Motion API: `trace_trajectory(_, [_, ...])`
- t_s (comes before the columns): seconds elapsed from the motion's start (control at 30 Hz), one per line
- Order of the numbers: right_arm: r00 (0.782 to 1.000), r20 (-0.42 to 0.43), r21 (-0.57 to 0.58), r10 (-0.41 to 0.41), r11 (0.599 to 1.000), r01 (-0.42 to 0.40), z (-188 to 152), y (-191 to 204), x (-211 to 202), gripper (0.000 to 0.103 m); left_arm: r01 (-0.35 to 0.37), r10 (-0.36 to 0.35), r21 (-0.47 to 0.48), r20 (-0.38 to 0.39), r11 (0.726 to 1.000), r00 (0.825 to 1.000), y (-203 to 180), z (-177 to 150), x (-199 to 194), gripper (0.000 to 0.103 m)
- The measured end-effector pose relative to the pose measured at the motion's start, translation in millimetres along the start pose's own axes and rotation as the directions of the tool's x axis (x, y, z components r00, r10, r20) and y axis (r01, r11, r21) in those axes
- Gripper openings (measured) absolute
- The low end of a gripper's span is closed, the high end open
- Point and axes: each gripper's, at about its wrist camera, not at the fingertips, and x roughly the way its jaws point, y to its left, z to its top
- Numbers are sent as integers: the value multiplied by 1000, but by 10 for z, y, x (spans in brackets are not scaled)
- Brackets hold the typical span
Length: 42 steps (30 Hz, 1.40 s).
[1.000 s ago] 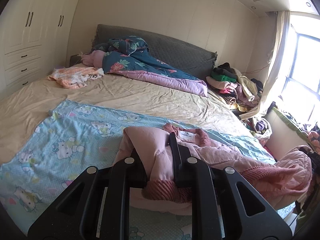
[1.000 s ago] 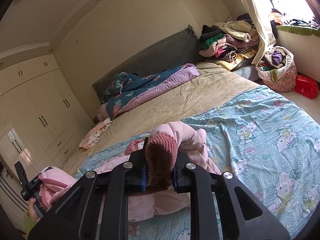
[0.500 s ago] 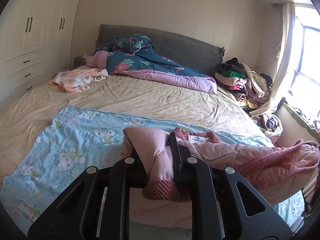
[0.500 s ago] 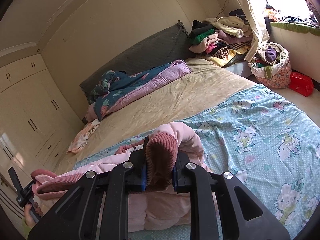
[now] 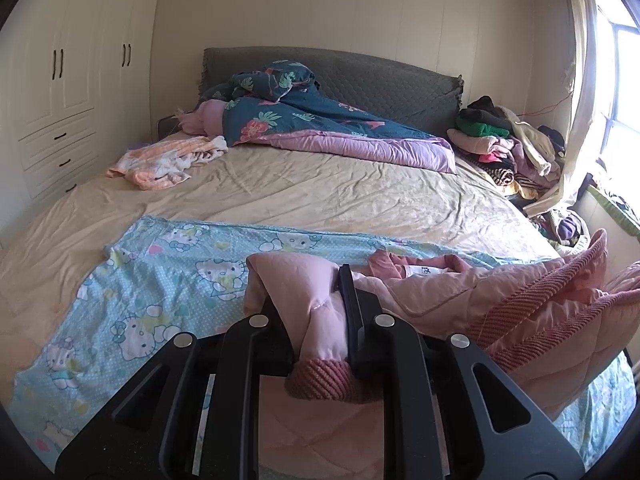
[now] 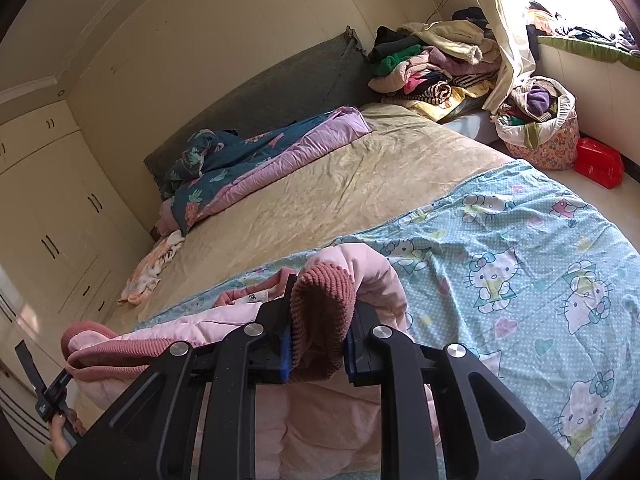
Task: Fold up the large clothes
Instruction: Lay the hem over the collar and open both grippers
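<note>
Over the near edge of the cartoon sheet (image 5: pixel 168 280), my left gripper (image 5: pixel 320 320) and right gripper (image 6: pixel 316 320) each clamp a ribbed cuff of the pink jacket (image 5: pixel 460 300); I should keep both pulls level and taut.

- Beige sheet (image 5: pixel 320 196) mid-bed: bare, open passage.
- Headboard end blocked by rumpled teal-and-lilac quilt (image 5: pixel 320 128); small peach garment (image 5: pixel 160 160) lies near the left edge.
- Clothes heap (image 6: pixel 432 68) fills the far right corner.
- Cartoon-print blue sheet (image 6: pixel 520 264): flat, unobstructed right of the pink jacket (image 6: pixel 328 420).
</note>
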Motion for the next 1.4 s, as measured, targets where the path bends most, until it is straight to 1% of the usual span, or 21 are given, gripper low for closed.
trace_trajectory(0.17, [1000, -16, -5, -5, 1000, 5, 10, -29, 138, 18, -9, 9, 4, -17, 1000, 1000, -13, 11, 145, 11])
trace_trajectory(0.3, [1000, -30, -10, 4, 1000, -4, 31, -47, 252, 21, -17, 17, 9, -32, 1000, 999, -37, 3, 266, 11])
trace_trajectory(0.4, [999, -37, -7, 26, 1000, -26, 42, -74, 318, 24, -20, 20, 11, -42, 1000, 999, -43, -9, 344, 11])
trace_trajectory(0.47, [998, -37, -3, 55, 998, -55, 59, -98, 350, 32, -20, 21, 11, -50, 1000, 999, -39, -17, 397, 11])
trace_trajectory(0.6, [996, -35, -2, 79, 997, -79, 53, -130, 399, 38, -23, 24, 15, -64, 1000, 998, -67, -41, 482, 11])
trace_trajectory(0.63, [996, -32, -6, 82, 997, -82, 46, -134, 406, 41, -23, 24, 16, -66, 1000, 998, -73, -47, 500, 11])
trace_trajectory(0.7, [996, -15, -15, 92, 996, -93, 36, -136, 393, 52, -22, 23, 17, -70, 1000, 997, -88, -52, 532, 11])
trace_trajectory(0.73, [996, 0, -22, 92, 995, -92, 32, -137, 373, 65, -21, 22, 17, -71, 1000, 997, -93, -54, 547, 11])
trace_trajectory(0.77, [996, 9, -33, 91, 995, -91, 32, -135, 355, 72, -21, 22, 18, -73, 1000, 997, -99, -56, 564, 11])
trace_trajectory(0.83, [995, 14, -70, 94, 993, -93, 24, -109, 342, 72, -20, 22, 20, -75, 1000, 997, -110, -58, 591, 12])
trace_trajectory(0.93, [998, 13, -139, 60, 989, -58, -27, -66, 364, 79, -15, 16, 21, -83, 1000, 996, -133, -55, 646, 12])
trace_trajectory(1.1, [999, -37, -238, -14, 971, 5, -222, -51, 507, 84, -21, 24, 28, -90, 999, 996, -182, -83, 730, 14])
trace_trajectory(1.2, [997, -70, -265, -44, 964, 24, -353, -66, 595, 85, -19, 21, 22, -92, 1000, 996, -185, -95, 757, 15])
trace_trajectory(1.23, [996, -80, -263, -44, 965, 21, -387, -84, 624, 86, -19, 20, 19, -94, 1000, 995, -184, -99, 763, 17])
trace_trajectory(1.3, [994, -99, -253, -44, 967, 18, -451, -114, 685, 86, -18, 20, 22, -97, 1000, 995, -186, -105, 770, 19])
trace_trajectory(1.4, [992, -115, -238, -43, 971, 15, -521, -137, 723, 86, -6, 8, 16, -104, 1000, 995, -198, -107, 761, 29])
